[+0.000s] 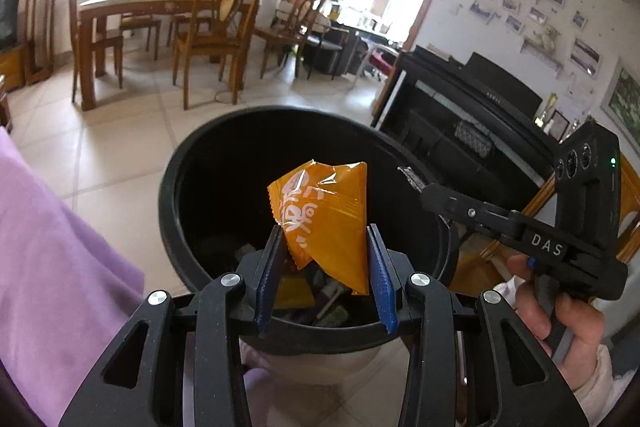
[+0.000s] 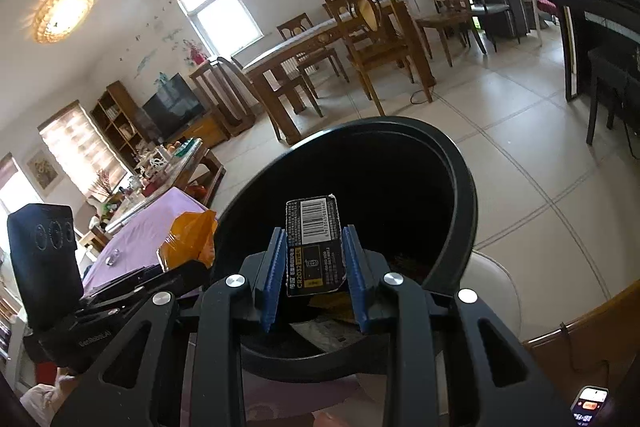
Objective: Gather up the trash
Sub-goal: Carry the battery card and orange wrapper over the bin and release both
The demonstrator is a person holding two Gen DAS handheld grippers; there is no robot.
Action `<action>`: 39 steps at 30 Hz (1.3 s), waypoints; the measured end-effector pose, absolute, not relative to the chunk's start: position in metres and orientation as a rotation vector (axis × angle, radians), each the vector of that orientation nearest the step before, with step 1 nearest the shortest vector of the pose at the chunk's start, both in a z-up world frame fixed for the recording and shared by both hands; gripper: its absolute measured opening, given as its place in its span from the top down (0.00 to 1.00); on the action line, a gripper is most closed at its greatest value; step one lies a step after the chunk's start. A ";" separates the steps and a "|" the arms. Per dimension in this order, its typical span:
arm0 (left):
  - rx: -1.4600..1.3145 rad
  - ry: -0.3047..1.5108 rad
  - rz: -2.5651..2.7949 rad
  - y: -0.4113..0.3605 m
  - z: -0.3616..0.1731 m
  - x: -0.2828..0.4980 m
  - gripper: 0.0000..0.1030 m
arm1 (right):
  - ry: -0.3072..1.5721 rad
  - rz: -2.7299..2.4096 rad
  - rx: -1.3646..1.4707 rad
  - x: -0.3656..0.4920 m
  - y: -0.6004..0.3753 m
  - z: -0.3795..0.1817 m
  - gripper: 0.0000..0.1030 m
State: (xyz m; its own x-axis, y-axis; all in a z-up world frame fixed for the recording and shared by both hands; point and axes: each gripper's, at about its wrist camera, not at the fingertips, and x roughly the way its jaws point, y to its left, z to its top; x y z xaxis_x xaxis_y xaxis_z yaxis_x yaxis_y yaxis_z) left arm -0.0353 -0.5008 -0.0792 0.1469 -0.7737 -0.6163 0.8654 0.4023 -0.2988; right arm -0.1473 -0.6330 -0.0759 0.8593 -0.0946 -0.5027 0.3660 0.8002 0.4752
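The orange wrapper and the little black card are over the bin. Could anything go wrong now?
Maybe. The orange wrapper sits loosely in the left hand-held gripper, so it could flutter past the black bin. The battery card in the right hand-held gripper hangs near the rim and might tip outside.

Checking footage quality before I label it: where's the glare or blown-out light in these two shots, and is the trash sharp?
Left wrist view: windows blown out, orange wrapper sharp, glossy highlights. Right wrist view: ceiling lamp flares, battery card legible, bin interior nearly black.
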 end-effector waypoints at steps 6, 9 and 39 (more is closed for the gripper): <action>0.164 0.806 -1.175 -0.508 -0.087 -0.037 0.58 | 0.482 -0.259 0.611 -0.153 -0.641 -0.085 0.71; 0.175 0.803 -1.173 -0.512 -0.086 -0.038 0.58 | 0.480 -0.265 0.614 -0.157 -0.639 -0.084 0.71; 0.262 0.571 -0.916 -0.387 -0.024 -0.069 0.09 | 0.463 -0.158 0.518 -0.142 -0.587 -0.050 0.20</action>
